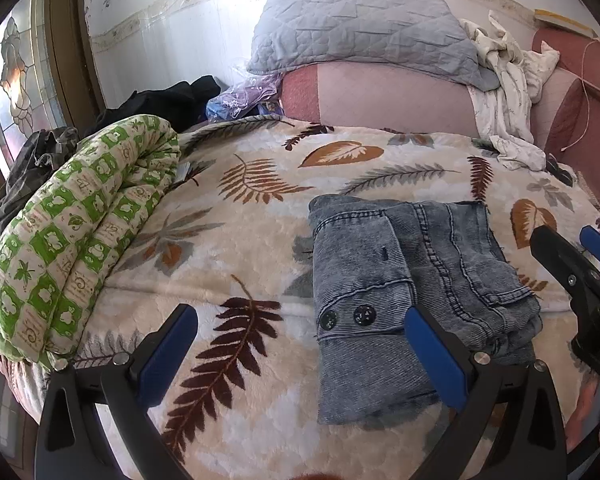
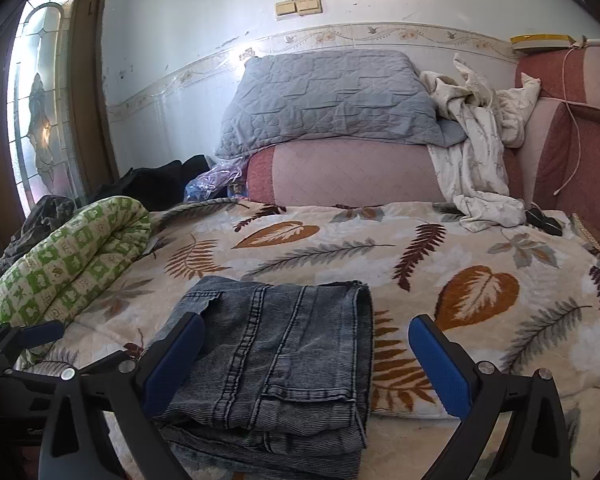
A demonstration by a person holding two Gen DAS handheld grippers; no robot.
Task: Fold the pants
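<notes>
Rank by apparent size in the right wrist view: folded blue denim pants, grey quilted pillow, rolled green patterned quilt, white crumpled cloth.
1-2. Grey quilted pillow and folded blue denim pants: alike; pants are nearer.
3. Rolled green patterned quilt.
4. White crumpled cloth.

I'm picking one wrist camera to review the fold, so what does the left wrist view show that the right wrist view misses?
Only the left wrist view shows the two dark snap buttons on the folded jeans, with the right gripper beside them. Only the right wrist view shows the wall switches and the jeans' stacked layers end-on. Both show the open left gripper, the leaf blanket, green quilt and grey pillow.
</notes>
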